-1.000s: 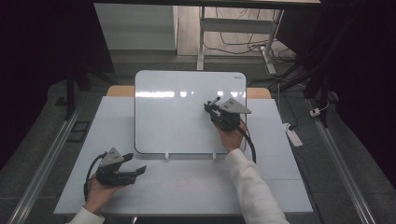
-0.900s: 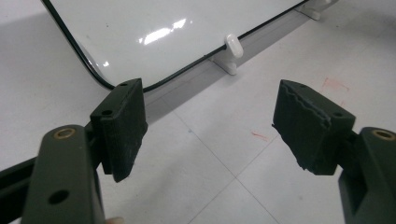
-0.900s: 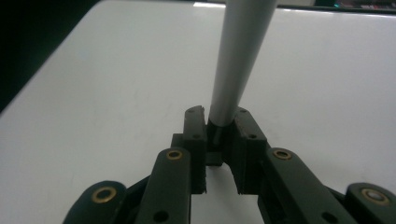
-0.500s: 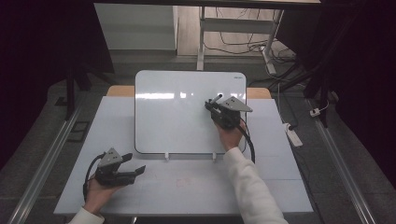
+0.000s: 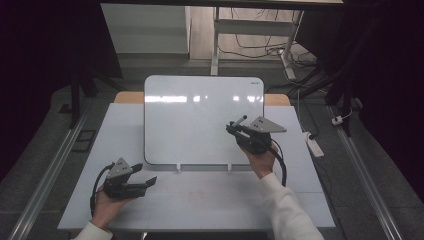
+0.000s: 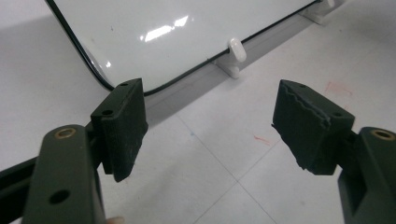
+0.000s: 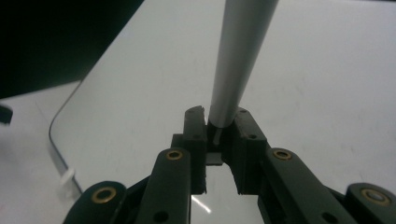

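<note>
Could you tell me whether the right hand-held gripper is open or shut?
Shut: the right hand-held gripper has its jaws clamped on a grey marker, held over the whiteboard.

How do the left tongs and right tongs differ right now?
The left tongs stand wide open with nothing between the pads; the right tongs are shut on a marker. The left tongs rest low by the table's near edge; the right tongs hang over the whiteboard. Both have black jaws.

A white table carries 1 whiteboard propped on 2 white clips.
</note>
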Tool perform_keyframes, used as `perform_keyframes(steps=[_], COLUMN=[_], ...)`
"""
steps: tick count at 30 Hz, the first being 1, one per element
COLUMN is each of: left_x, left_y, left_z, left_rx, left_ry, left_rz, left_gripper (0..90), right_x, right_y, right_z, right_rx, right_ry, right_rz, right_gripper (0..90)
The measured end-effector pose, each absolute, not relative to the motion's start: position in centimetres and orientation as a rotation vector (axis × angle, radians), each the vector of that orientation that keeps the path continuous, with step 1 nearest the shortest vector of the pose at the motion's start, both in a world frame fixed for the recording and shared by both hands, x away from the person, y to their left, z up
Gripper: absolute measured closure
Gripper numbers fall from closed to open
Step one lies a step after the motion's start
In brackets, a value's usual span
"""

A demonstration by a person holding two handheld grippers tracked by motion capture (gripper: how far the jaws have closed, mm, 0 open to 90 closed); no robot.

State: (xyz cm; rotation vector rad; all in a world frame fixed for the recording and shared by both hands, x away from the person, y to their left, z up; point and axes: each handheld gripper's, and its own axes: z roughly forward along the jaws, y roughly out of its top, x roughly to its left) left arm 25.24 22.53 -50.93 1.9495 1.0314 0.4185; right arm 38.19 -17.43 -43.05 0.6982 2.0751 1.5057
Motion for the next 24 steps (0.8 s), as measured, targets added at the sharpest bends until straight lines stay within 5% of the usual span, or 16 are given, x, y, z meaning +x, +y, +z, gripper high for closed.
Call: perform_keyframes(steps=[14,24], left_x=[25.2,26.0], left_y=[22.1,17.6], left_z=[-50.4,-46.7], left_rx=[1.923,1.925], left_ry=[1.002,0.81], left_rz=[0.469,0.472], left_gripper=[27.9,27.9], right_x=[34.5,33.0], right_y=[-18.6,-17.3], right_z=[-45.4,-47.0], right_rx=[0.659,0.617], right_ry=[2.301,2.454], right_rz=[1.5,1.482], right_gripper=[77.7,77.6])
